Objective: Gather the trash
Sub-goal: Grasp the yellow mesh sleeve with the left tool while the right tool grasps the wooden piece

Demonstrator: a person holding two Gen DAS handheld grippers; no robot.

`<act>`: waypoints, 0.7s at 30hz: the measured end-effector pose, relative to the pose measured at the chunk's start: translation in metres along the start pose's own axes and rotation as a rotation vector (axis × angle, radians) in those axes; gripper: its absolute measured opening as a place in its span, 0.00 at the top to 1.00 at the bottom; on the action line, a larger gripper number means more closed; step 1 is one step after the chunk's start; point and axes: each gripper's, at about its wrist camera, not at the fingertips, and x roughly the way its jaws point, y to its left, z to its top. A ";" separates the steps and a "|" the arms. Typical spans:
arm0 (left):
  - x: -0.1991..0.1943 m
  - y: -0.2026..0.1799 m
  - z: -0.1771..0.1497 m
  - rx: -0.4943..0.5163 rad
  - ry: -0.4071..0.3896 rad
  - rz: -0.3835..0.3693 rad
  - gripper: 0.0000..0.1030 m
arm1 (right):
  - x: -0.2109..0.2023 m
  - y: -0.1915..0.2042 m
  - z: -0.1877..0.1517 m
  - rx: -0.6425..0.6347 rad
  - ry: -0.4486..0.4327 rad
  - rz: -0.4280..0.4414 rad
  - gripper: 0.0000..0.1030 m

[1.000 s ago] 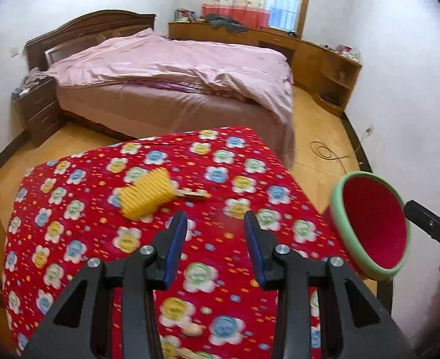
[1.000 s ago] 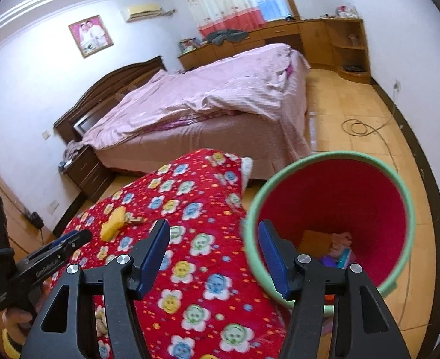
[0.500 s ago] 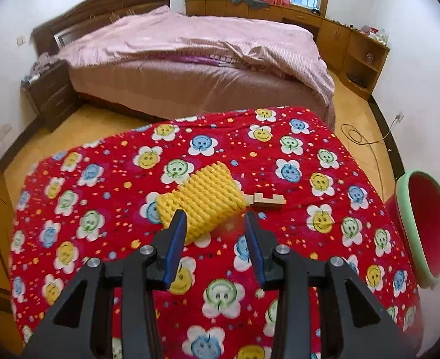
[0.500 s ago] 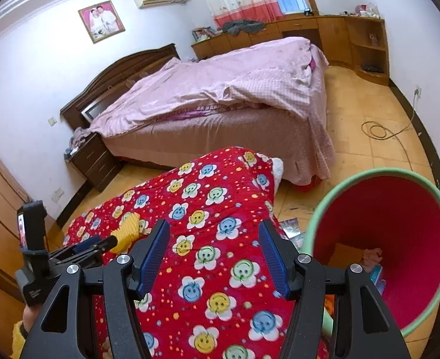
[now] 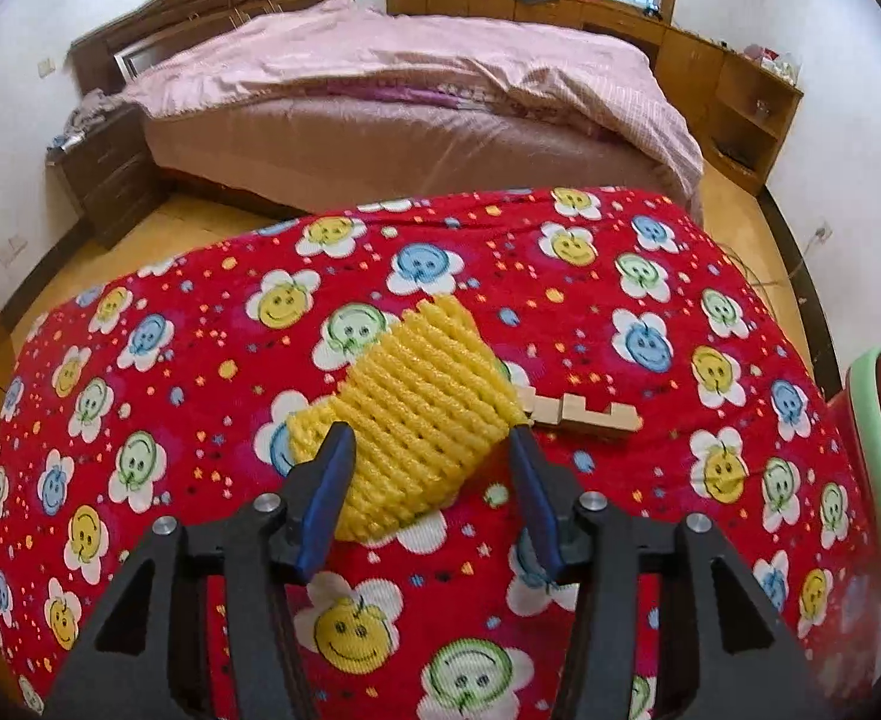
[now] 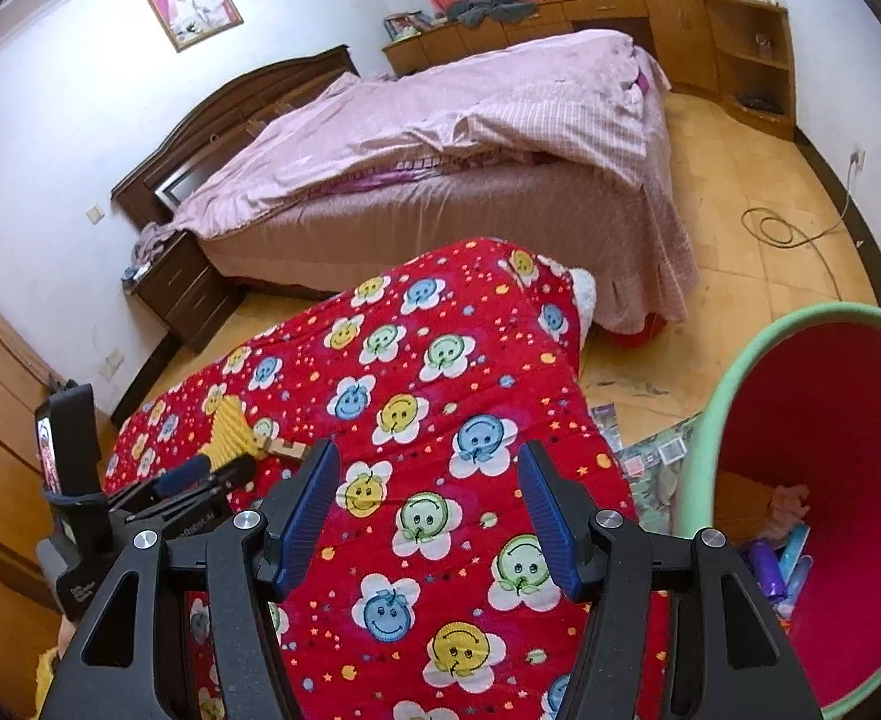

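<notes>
Left wrist view: ribbed yellow foam net sleeve (image 5: 416,420), lying flattened.

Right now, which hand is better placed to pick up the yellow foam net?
Left. Its tool has just opened and straddles the yellow foam net; the right tool hangs open over bare cloth beside the bin.

Left gripper (image 5: 428,459) angled down, jaws just widened, right gripper (image 6: 428,492) jaws apart, empty
</notes>
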 end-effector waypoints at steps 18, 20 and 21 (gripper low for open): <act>-0.036 0.065 -0.017 -0.235 -0.078 -0.064 0.83 | 0.040 0.037 -0.002 -0.104 0.066 0.024 0.39; -0.041 0.074 -0.021 -0.256 -0.086 -0.046 0.83 | 0.049 0.049 -0.004 -0.140 0.080 0.031 0.39; -0.042 0.078 -0.023 -0.265 -0.088 -0.037 0.83 | 0.053 0.054 -0.005 -0.157 0.086 0.030 0.39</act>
